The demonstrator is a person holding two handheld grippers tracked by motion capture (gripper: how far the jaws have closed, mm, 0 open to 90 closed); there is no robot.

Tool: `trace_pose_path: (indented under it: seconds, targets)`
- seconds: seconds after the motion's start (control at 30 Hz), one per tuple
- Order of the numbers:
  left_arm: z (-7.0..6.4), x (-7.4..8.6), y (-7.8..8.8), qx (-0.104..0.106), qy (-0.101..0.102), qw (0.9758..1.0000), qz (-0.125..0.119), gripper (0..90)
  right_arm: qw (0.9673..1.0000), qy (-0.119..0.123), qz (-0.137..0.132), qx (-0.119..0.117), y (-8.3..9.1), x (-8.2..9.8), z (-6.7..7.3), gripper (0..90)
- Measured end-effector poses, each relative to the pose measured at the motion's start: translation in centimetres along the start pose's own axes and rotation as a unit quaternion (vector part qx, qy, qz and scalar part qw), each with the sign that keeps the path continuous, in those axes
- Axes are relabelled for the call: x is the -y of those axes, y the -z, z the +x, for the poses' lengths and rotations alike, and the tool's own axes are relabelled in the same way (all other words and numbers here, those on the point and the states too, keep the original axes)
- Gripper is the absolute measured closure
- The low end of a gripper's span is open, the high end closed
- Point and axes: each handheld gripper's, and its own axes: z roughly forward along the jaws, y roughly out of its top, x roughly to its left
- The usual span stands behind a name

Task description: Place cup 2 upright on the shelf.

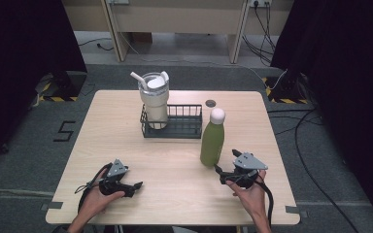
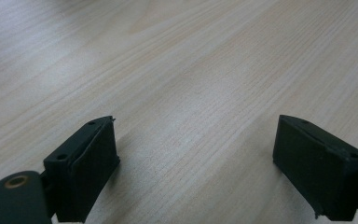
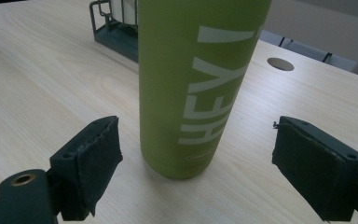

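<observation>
With your right hand-held gripper (image 3: 196, 172) wide open and empty just short of the upright green bottle (image 3: 196, 84) standing on the surface (image 1: 126, 145) beside the wire rack (image 1: 184, 127), you needed to centre its body between both pads before squeezing.

Green bottle (image 1: 212, 143) with a rounded white cap and white lettering "HEY!" down its side, standing upright on the wooden table, just right of the wire rack (image 1: 182, 127).
</observation>
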Motion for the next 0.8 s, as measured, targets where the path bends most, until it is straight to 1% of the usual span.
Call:
trace_pose_path:
  seconds: [0.03, 0.2, 0.23, 0.3, 0.33, 0.37, 0.43, 0.53, 0.6, 0.7, 0.8]
  targets:
    - [0.0, 0.0, 0.0, 0.001, 0.0, 1.0, 0.001, 12.5, 1.0, 0.004, -0.003, 0.0, -0.1, -0.1, 0.0, 15.1]
    - [0.0, 0.0, 0.0, 0.001, 0.0, 1.0, 0.002, 11.9, 0.9999, 0.007, -0.008, -0.002, -0.7, -0.9, -0.1, 15.1]
    - [0.0, 0.0, 0.0, 0.001, -0.001, 1.0, 0.002, 11.9, 0.9999, 0.008, -0.014, -0.003, -1.0, -1.1, 0.0, 15.2]
    - [0.0, 0.0, 0.0, 0.001, 0.0, 1.0, 0.002, 11.9, 0.9999, 0.007, -0.014, -0.005, -1.7, -1.4, 0.1, 15.1]
    - [0.0, 0.0, 0.0, 0.001, 0.0, 1.0, 0.002, 11.9, 0.9999, 0.007, -0.014, -0.005, -1.7, -1.4, 0.1, 15.1]
    - [0.0, 0.0, 0.0, 0.001, 0.0, 1.0, 0.002, 11.9, 0.9998, 0.007, -0.016, -0.004, -2.2, -1.6, 0.1, 15.1]
    - [0.0, 0.0, 0.0, 0.001, 0.0, 1.0, 0.002, 11.9, 0.9998, 0.008, -0.017, -0.006, -2.5, -1.7, 0.2, 15.1]
    - [0.0, 0.0, 0.0, 0.001, 0.0, 1.0, 0.002, 11.9, 0.9998, 0.005, -0.017, -0.007, -2.8, -1.9, 0.3, 15.0]
    - [0.0, 0.0, 0.0, 0.001, 0.0, 1.0, 0.002, 11.9, 0.9997, 0.006, -0.024, -0.008, -3.1, -1.9, 0.2, 15.0]
    - [0.0, 0.0, 0.0, 0.001, 0.0, 1.0, 0.002, 11.9, 0.9994, 0.001, -0.033, -0.008, -3.6, -1.8, 0.1, 15.0]
    - [0.0, 0.0, 0.0, 0.001, 0.0, 1.0, 0.002, 11.9, 0.9995, 0.003, -0.032, -0.006, -3.9, -1.7, -0.1, 15.1]
